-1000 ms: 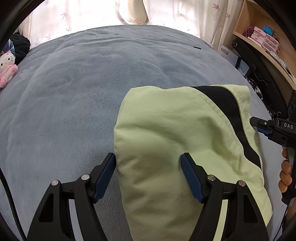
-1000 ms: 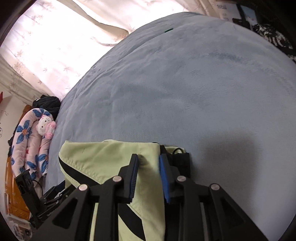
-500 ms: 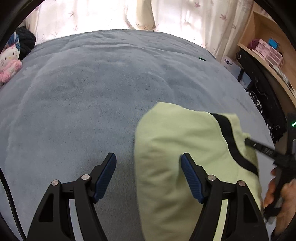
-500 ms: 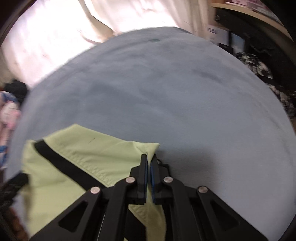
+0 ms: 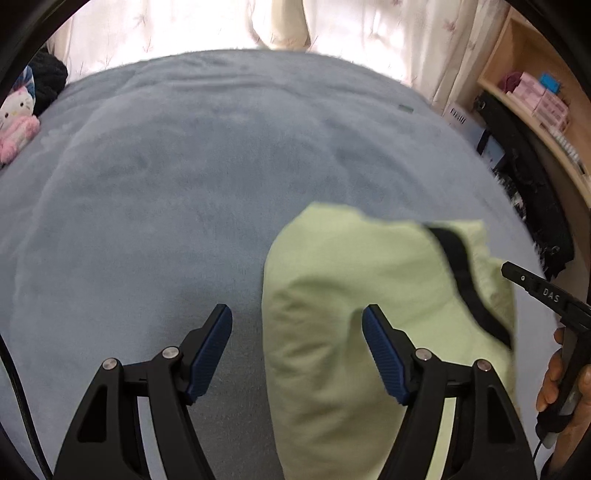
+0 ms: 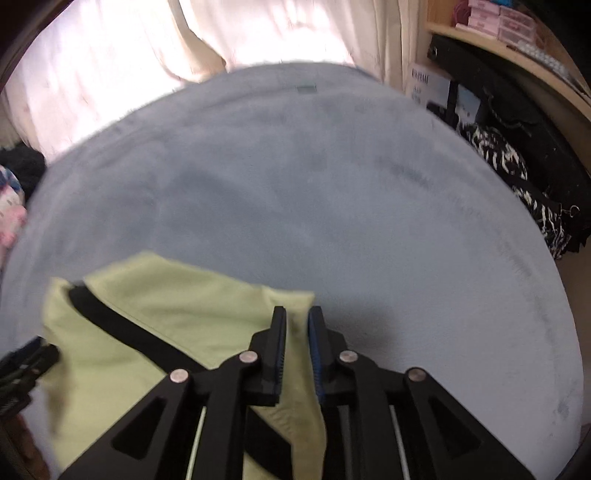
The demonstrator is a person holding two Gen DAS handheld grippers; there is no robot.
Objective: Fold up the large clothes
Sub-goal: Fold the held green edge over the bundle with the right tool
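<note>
Progress: I judge the fold nearly done; the garment [image 5: 369, 314] is already a compact bundle, with only a last tuck, squaring and smoothing left.
Left to do: the near layers look puffed rather than flat, so I would press them down before calling it finished.
Garment look: pale green, soft woven cloth with one black band [image 5: 461, 280] running along the side nearest my right gripper; the far edge is rounded, and the picture is a bit blurred.
Garment place: it lies on the bed [image 5: 184, 184], its left edge between my left jaws, the rest spreading past the right-hand finger towards the other gripper.
Left gripper [image 5: 297, 350]: jaws well apart, clamped on nothing; the right-hand pad [image 5: 380, 354] sits against or just over the cloth, and I cannot tell which.
Right gripper [image 6: 296, 354]: jaws close together with a narrow gap, and they have just been easing open; a strip of the green edge runs between them, but the pads do not look pressed on it.
Beyond the jaws: bare blue bed up to the curtain [image 5: 221, 33].
</note>
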